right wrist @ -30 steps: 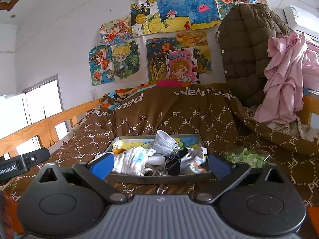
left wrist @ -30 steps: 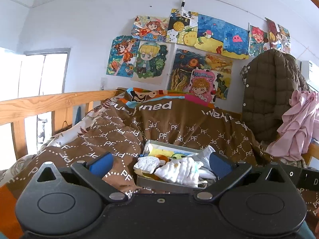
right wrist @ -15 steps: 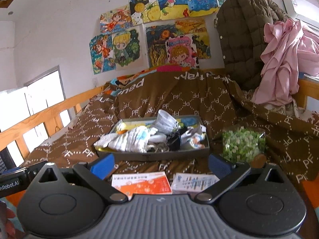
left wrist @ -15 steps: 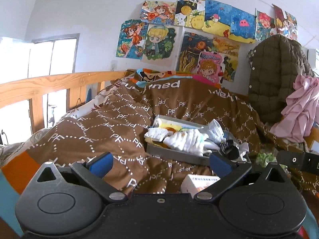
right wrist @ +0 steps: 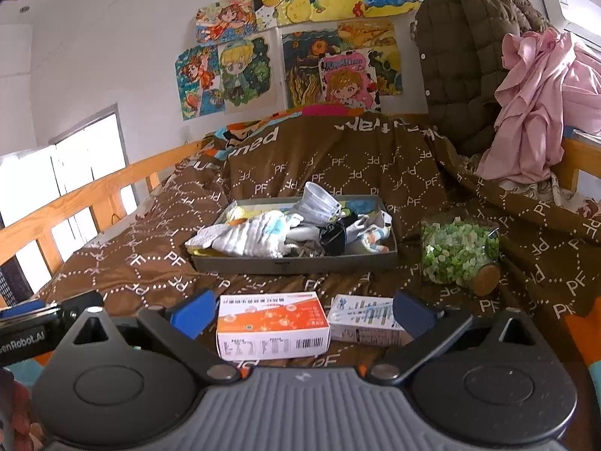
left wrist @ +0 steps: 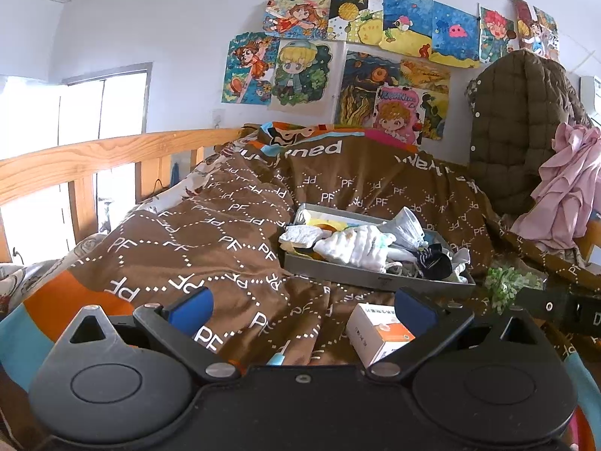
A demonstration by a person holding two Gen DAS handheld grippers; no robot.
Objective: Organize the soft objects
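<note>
Moved: both tongs pulled back from grey cloth-filled tray; orange-white cardboard box now visible at 6 o'clock.
Tongs: left tongs, right tongs wide open, empty.
Meaning: sorting apparently finished.

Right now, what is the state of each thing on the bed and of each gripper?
Left gripper: open, holding nothing.
Right gripper: open, holding nothing.
Grey tray: flat on the blanket, heaped with soft items.
White cloth: crumpled in the tray.
Black sock: bunched in the tray.
Orange box: closed, lying flat.
Blue-white box: closed, lying flat.
Green-filled jar: on its side, corked.
</note>
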